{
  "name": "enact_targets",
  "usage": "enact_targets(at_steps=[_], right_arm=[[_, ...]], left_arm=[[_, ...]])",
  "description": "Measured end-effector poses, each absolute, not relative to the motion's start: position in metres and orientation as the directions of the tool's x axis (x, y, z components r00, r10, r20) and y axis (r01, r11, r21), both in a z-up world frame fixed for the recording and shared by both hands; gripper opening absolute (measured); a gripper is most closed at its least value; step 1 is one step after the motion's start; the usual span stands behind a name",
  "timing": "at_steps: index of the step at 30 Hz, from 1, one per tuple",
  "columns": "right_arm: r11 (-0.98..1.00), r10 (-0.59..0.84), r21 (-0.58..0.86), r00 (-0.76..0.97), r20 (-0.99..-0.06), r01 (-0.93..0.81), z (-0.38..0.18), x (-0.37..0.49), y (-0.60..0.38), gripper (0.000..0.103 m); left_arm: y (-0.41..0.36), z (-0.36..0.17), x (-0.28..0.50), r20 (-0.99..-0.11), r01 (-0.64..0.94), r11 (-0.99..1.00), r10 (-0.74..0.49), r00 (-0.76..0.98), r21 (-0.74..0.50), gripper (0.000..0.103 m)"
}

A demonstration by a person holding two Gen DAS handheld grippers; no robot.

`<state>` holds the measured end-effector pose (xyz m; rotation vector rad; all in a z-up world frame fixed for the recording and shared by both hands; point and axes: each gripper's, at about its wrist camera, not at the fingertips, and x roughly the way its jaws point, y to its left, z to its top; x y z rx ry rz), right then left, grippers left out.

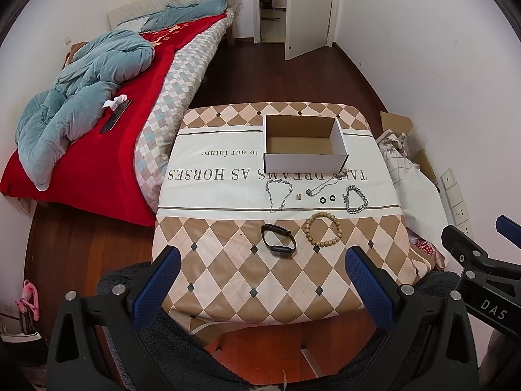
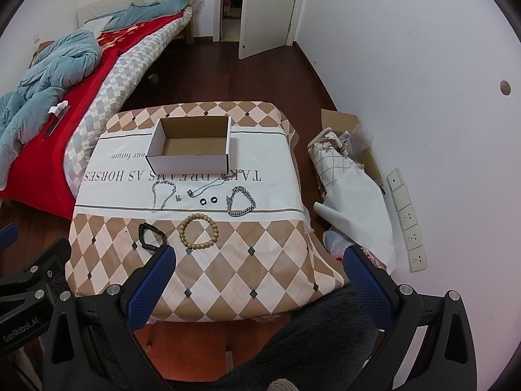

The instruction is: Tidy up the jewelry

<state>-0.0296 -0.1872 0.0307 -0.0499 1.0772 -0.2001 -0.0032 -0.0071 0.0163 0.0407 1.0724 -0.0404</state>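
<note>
At the near edge of the cloth-covered table (image 1: 228,270), both grippers hang above the front of the surface, neither touching anything. Left gripper (image 1: 262,280): jaws spread wide, nothing between the blue pads. Right gripper (image 2: 259,280): likewise spread wide, nothing held; in the left wrist view its black frame shows at the right margin. Just beyond the left gripper, on the diamond-patterned part of the cloth, lies a black watch (image 1: 279,239) with its strap looped; in the right wrist view the near part of it is hidden behind the right gripper's left finger. Just right of the watch, not touching it, lies a wooden bead bracelet (image 1: 322,230) in a flat ring. Farther back, on the white band of the cloth, a row from left to right: a thin silver necklace (image 1: 276,194), a tiny clasp-like piece (image 1: 297,197) too small to identify, a second fine chain (image 1: 320,187) running up to the box front, two small black rings (image 1: 327,199) side by side, and a heavy silver link chain (image 1: 355,199). Behind the row stands an open cardboard box (image 1: 304,163), white outside, brown inside, nothing visible in it. Left of the table, a bed (image 1: 136,104) with red blanket and blue-green duvet; beyond, an open door (image 1: 307,13).
</note>
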Motion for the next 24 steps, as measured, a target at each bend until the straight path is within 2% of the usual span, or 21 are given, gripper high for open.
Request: enact_targets(at_steps=[24], right_arm=[[0.980, -0.188, -0.136, 0.467, -0.864, 0.144, 0.041, -0.027, -0.193, 0.103]], left_arm=[[-0.010, 0.026, -0.006, -0.868, 0.059, 0.998, -0.026, 0.497, 0.004, 0.103]])
